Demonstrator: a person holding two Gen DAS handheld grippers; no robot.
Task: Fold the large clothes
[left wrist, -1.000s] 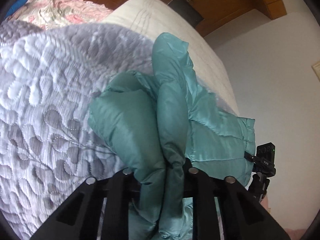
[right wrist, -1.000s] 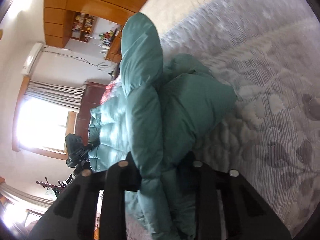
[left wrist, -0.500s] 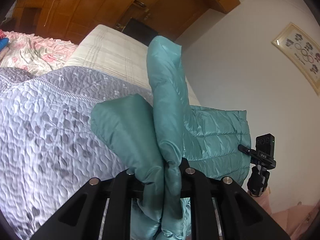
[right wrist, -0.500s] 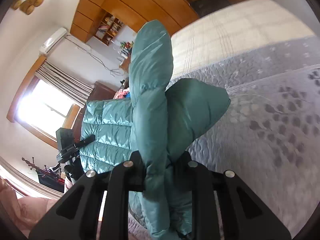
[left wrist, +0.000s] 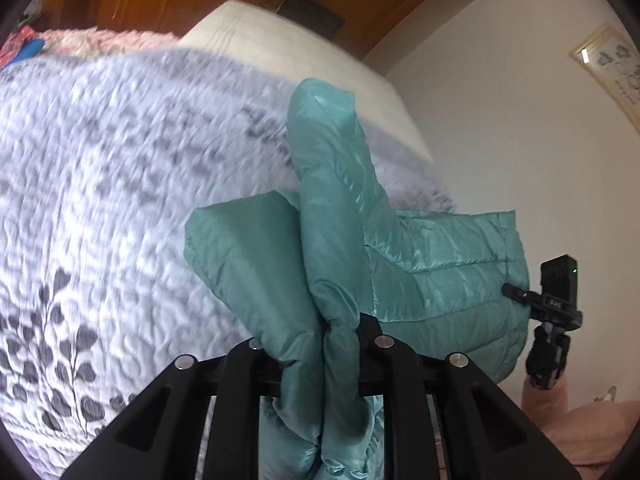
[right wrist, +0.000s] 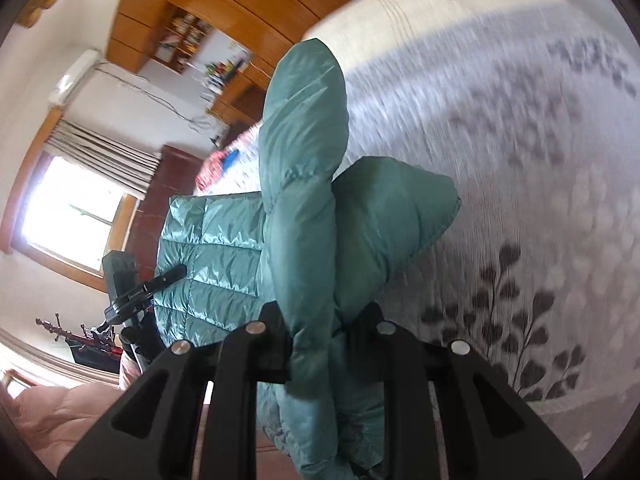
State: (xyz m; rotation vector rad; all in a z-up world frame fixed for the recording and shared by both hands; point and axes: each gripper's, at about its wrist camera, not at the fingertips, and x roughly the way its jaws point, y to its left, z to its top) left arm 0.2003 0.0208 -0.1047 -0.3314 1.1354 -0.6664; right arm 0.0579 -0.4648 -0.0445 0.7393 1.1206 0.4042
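A teal quilted puffer jacket (left wrist: 440, 280) hangs stretched between both grippers above the bed. My left gripper (left wrist: 316, 338) pinches a bunched fold of its edge; the jaws are opening slightly, but the pads still press the fabric. In the right wrist view the right gripper (right wrist: 324, 320) is shut on another bunched fold of the jacket (right wrist: 224, 248). Each view shows the other gripper at the jacket's far edge: the right gripper (left wrist: 510, 291) and the left gripper (right wrist: 180, 270). The jacket's lower part drops out of sight below the fingers.
A grey-white quilted bedspread (left wrist: 100, 200) with a dark leaf print covers the bed, also seen as the bedspread (right wrist: 520, 160). Beyond it lie a cream mattress (left wrist: 280, 48) and wooden wardrobes (right wrist: 224, 12). A pink floral quilt (left wrist: 100, 38) lies far left. A white wall (left wrist: 500, 120) is close on the right.
Both grippers have carried the jacket up and across the bed, keeping hold of it. The jacket now hangs higher off the bedspread, and the bed surface is blurred by the motion.
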